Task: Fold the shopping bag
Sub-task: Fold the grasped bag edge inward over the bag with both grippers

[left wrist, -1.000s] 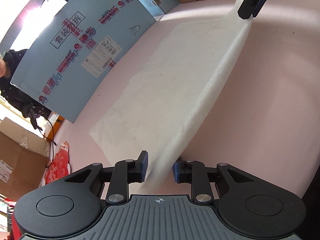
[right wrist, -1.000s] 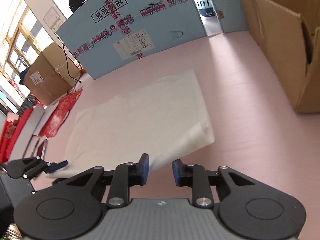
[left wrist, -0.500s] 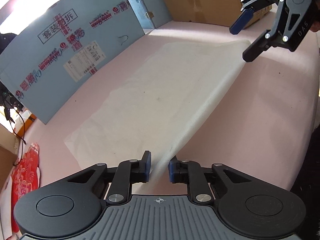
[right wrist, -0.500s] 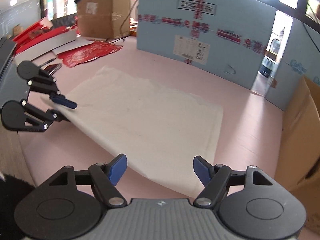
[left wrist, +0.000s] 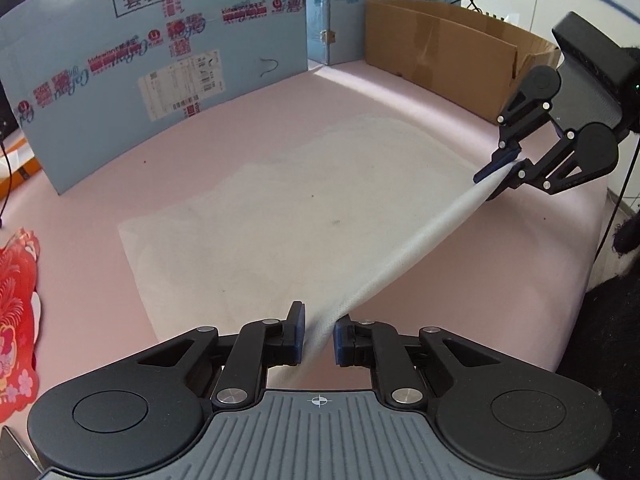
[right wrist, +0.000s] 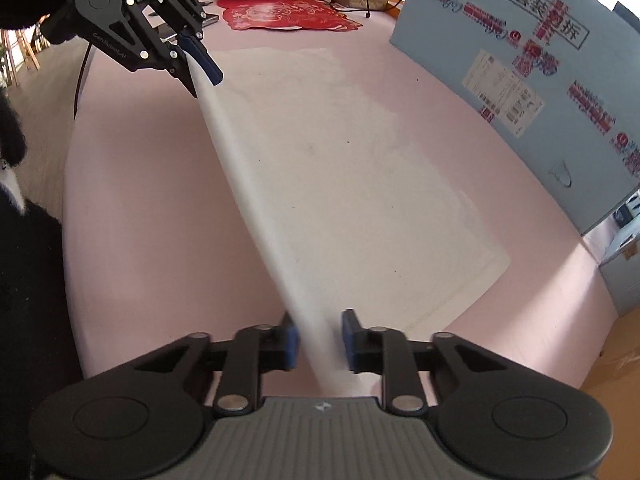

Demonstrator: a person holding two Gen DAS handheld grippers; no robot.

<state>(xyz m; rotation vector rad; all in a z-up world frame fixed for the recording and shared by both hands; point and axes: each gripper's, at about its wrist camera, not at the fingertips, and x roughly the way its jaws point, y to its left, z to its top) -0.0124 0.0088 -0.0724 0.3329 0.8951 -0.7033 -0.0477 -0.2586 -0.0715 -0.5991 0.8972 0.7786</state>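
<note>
Left wrist view: saw the white shopping bag (left wrist: 280, 216) lying flat on the pink worktop (left wrist: 500, 272), with its near long edge lifted off the surface and stretched taut between the two tools. Found the left gripper (left wrist: 319, 336) clamped on one end of that edge, cloth pinched between close-set jaws. Found the right gripper (left wrist: 498, 168) at the other end, jaws closing with the bag's corner between them, pads seemingly already pressing on the cloth.

Judged this the start of the first fold: near edge gripped at both ends, the rest of the bag not yet turned over. Reckoned the next move called for carrying both ends together, up and across toward the far edge by the blue board (left wrist: 120, 92). Called too for keeping the edge taut and level so the layer would land square, and for letting go only once the edges met.

Right wrist view: added the bag's short side with a stitched-looking seam and a red paper cutting (right wrist: 280, 14) beyond the left gripper. Rendered the lifted edge as a blurred strip running into its own jaws. Caught only a brown sliver of the cardboard box (left wrist: 440, 48), seen plainly from the left wrist, well apart from the bag.
</note>
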